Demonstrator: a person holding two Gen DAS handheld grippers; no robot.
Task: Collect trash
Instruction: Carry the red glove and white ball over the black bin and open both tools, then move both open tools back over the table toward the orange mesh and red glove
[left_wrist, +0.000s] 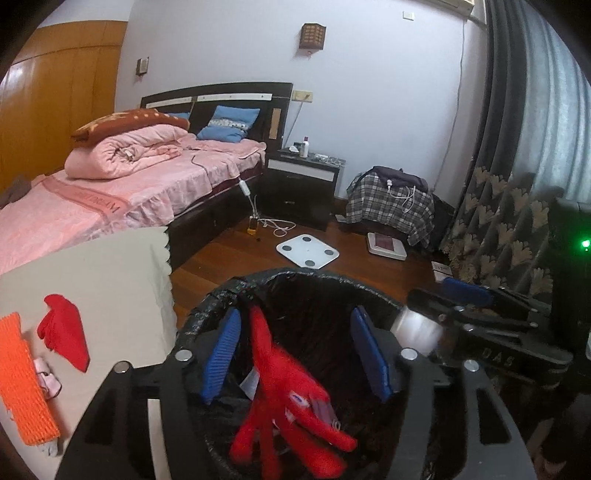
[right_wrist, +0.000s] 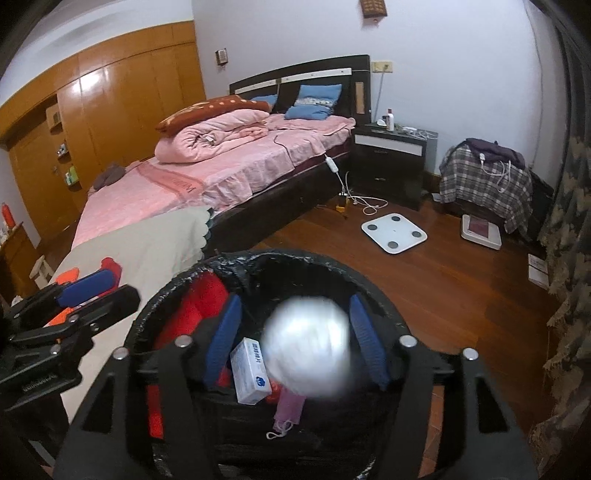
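Observation:
Both grippers hover over a black-lined trash bin (left_wrist: 295, 280) (right_wrist: 280, 258). My left gripper (left_wrist: 295, 354) is open; a red glove (left_wrist: 291, 391) hangs loose between its blue fingers over the bin. My right gripper (right_wrist: 295, 350) is open; a blurred white ball of tissue (right_wrist: 306, 347) is between its fingers, apparently falling free. Inside the bin lie a white box (right_wrist: 249, 373), a pink mask (right_wrist: 286, 410) and something red (right_wrist: 207, 299). On the beige cloth (left_wrist: 110, 280) remain a second red glove (left_wrist: 66, 334), an orange foam net (left_wrist: 26, 380) and a pink item (left_wrist: 46, 376).
The pink bed (right_wrist: 221, 170) stands behind the cloth-covered surface. A white scale (right_wrist: 393, 233), cables, a dark nightstand (right_wrist: 391, 162) and a plaid-covered stool (right_wrist: 484, 181) are on the wood floor. A patterned curtain (right_wrist: 569, 229) hangs at right.

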